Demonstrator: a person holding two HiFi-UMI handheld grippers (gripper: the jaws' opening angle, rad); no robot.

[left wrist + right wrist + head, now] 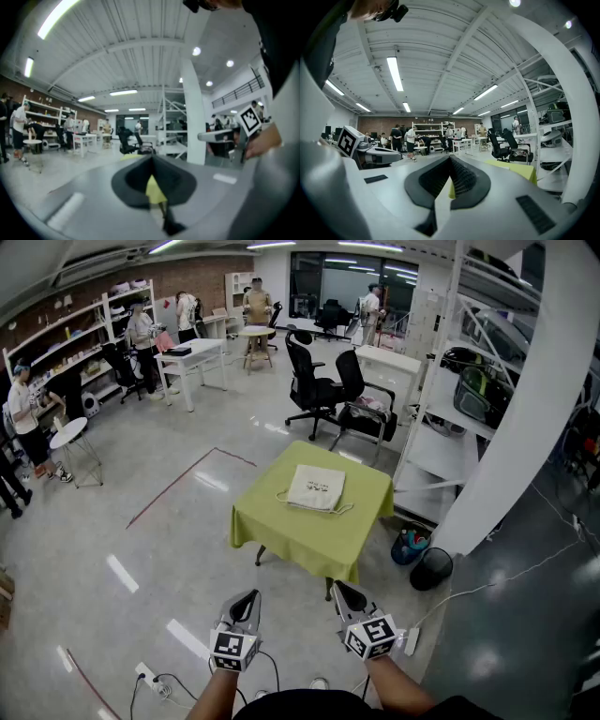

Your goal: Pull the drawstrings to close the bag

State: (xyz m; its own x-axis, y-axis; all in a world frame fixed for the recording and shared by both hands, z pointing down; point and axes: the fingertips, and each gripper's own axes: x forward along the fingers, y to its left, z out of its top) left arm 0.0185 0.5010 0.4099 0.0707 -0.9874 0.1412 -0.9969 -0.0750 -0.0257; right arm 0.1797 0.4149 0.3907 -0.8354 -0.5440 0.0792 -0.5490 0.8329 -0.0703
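1: None of the task looks done to me. The bag (317, 487) lies flat on the desk (309, 545), in the middle of the head view. Its mouth is not gathered, as far as I can tell at this size.

2: Agreed. The drawstrings (284, 496) trail loose along the bag's lower edge, one loop out to the left and one to the right. Nothing touches them.

1: And the grippers?

2: Both sit at the bottom of the frame, well apart from the desk. The left gripper (249, 596) is clenched on nothing. Its own view shows the jaws meeting, with only a sliver of green desk far beyond them. The right gripper (339, 590) is the same, with jaws together and empty.

1: So every step is left.

2: That's my judgement. The person has to get to the desk, open both grippers, take a string in each and pull the two apart until the mouth puckers shut.

1: Which edge is the mouth?

2: Probably the lower one, where the strings come out, but I can't be sure from here.
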